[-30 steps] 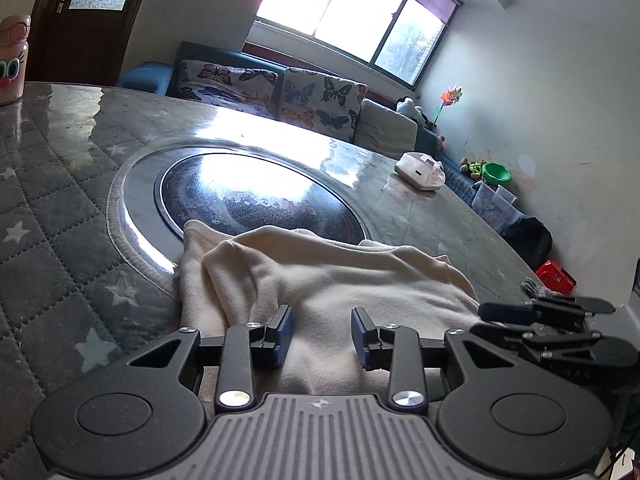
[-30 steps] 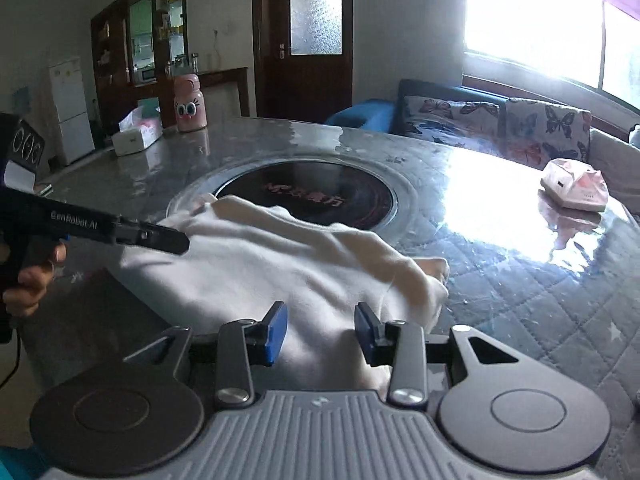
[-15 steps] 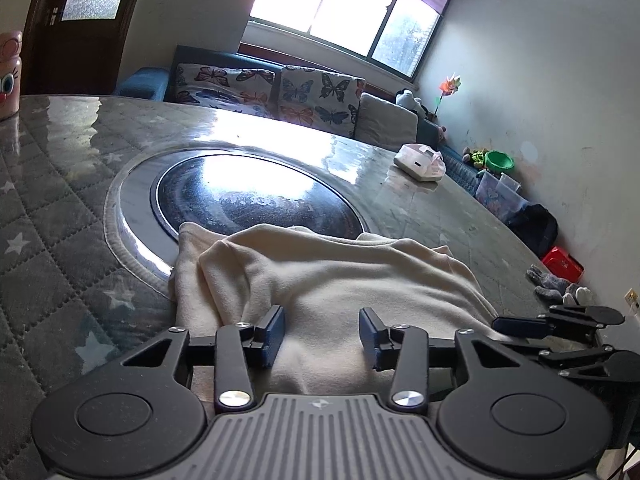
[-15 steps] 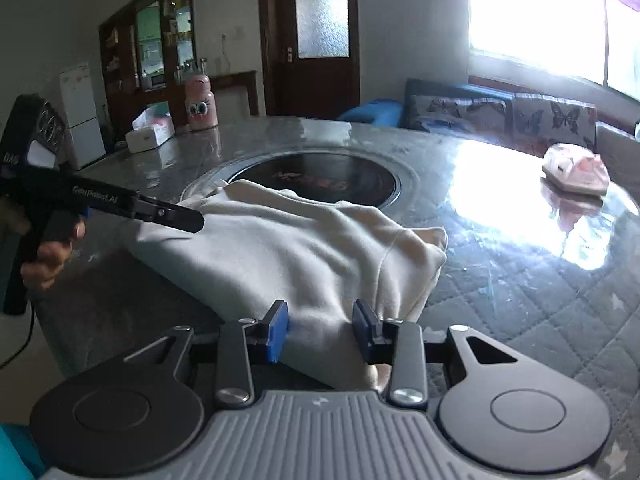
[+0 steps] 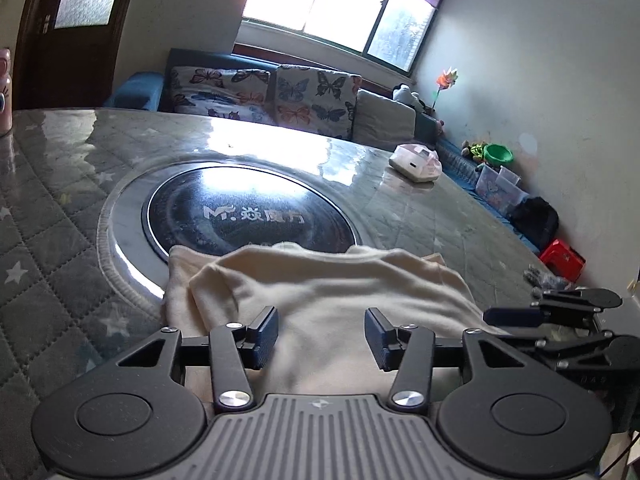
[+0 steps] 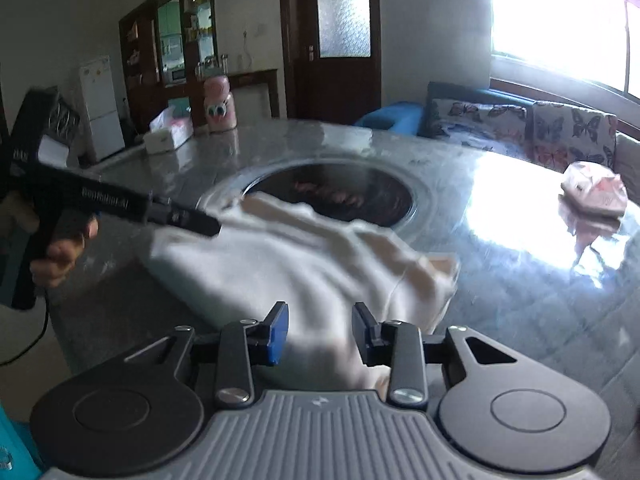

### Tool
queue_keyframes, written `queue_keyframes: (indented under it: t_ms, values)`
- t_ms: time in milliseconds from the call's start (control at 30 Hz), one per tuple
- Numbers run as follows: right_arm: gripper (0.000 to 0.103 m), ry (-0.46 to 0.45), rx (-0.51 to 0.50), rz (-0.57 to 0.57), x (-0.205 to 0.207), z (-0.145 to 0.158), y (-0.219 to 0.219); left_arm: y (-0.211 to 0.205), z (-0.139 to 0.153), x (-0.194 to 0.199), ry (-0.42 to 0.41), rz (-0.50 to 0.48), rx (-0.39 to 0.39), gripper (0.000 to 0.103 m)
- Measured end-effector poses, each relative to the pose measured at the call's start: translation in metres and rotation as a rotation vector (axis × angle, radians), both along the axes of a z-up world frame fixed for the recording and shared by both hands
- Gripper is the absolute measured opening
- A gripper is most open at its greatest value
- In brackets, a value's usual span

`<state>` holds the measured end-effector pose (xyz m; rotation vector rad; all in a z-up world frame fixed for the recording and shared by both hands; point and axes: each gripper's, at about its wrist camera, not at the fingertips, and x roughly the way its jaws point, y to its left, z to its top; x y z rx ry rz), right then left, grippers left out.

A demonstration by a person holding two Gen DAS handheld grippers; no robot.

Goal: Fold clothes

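A cream garment (image 5: 340, 292) lies bunched on the near part of the round table (image 5: 60, 200), its far edge draped over the rim of the dark glass disc (image 5: 248, 212) set in the table's middle. In the right wrist view the cloth (image 6: 320, 264) looks blurred, with a folded lump at its right end near the table's edge.

The left gripper (image 5: 321, 334) hovers just above the near side of the garment, its two fingers (image 5: 264, 334) spread wide with only cloth showing between them, nothing pinched. The right gripper (image 6: 319, 330) is poised the same way over the cloth from the other side, fingers (image 6: 278, 330) apart and gripping nothing. Each tool shows in the other's camera: the right one at the far right of the left view (image 5: 560, 312), the left one reaching in from the left (image 6: 120, 204), a hand (image 6: 60, 252) wrapped round its handle.

Further out on the table sit a pink-and-white tissue pack (image 5: 416, 158), a pink bottle with cartoon eyes (image 6: 219, 106) and a white tissue box (image 6: 168, 136). Behind it runs a sofa with butterfly covers (image 5: 264, 92) under a bright window (image 5: 344, 12).
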<state>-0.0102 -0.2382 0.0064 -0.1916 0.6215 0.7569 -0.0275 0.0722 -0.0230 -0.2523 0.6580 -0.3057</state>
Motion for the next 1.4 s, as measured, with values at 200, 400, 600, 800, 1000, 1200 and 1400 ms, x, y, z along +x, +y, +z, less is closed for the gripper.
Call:
queue_keyframes:
  t_ms: [200,400,600,800,1000,1200,1400]
  values:
    - [0.035,0.037,-0.008,-0.063,0.057,-0.003,0.007,-0.003,0.001,0.031,0.008,0.01,0.023,0.051]
    - [0.034,0.071,-0.036,-0.074,0.084,-0.018,0.013,-0.001,-0.008,0.056,0.051,0.022,0.024,0.05]
    - [0.034,0.023,-0.054,-0.064,0.079,-0.012,0.016,-0.005,-0.007,0.063,0.045,0.033,0.025,0.049]
    - [0.034,0.021,-0.072,-0.064,0.088,-0.008,0.03,-0.008,-0.008,0.071,0.045,0.046,0.032,0.045]
    - [0.034,0.038,-0.113,-0.074,0.1,-0.016,0.044,-0.009,-0.017,0.082,0.069,0.069,0.056,0.043]
    - [0.037,0.015,-0.105,-0.082,0.092,-0.008,0.043,-0.009,-0.008,0.07,0.049,0.079,0.06,0.056]
    - [0.058,-0.019,-0.072,-0.07,0.062,0.003,0.035,-0.009,0.005,0.043,0.013,0.11,0.07,0.08]
